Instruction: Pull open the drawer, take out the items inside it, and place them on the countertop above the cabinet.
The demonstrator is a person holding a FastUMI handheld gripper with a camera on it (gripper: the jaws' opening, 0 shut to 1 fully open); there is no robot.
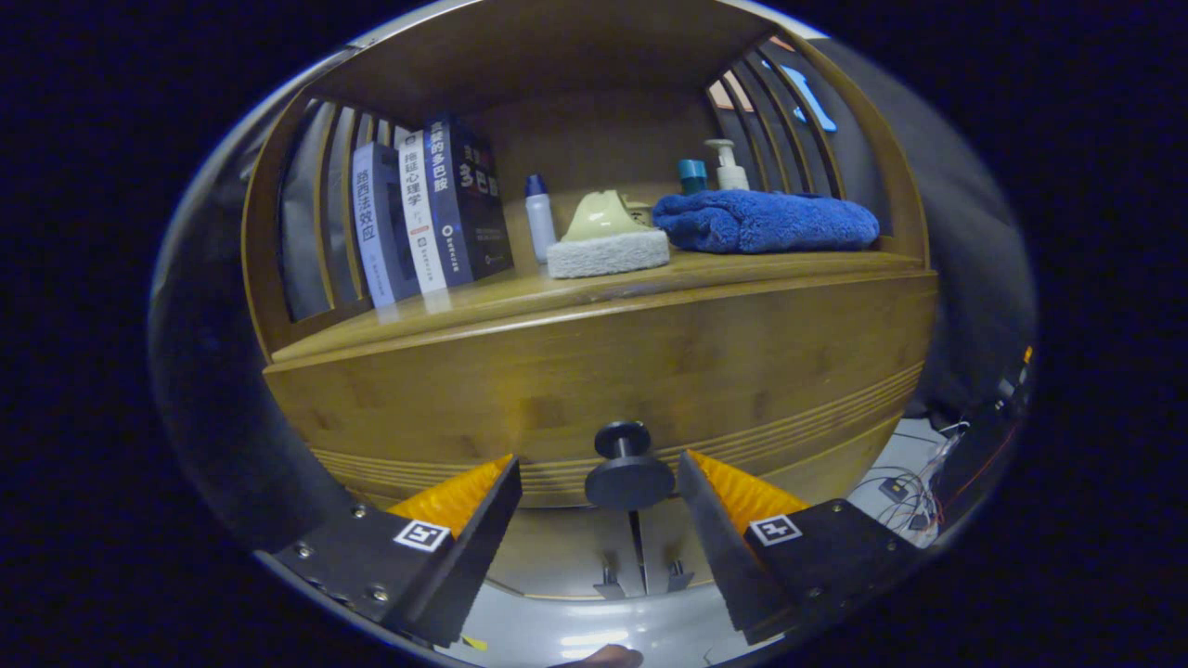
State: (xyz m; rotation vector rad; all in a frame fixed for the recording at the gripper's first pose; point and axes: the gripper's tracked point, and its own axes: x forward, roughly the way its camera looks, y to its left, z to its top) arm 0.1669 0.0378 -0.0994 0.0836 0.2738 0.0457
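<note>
The gripper (pixel 599 473) is spread wide, its fingers (pixel 483 520) on either side of the drawer knob (pixel 628 468) without touching it. The knob sits low on the closed wooden drawer (pixel 603 371). Above the drawer, on the countertop (pixel 742 269), lie a scrubbing pad (pixel 608 252) and a blue towel (pixel 766 221); left of the pad stand books (pixel 427 218) and a small white bottle (pixel 539 218). Behind the towel stands a pump bottle (pixel 729 167).
</note>
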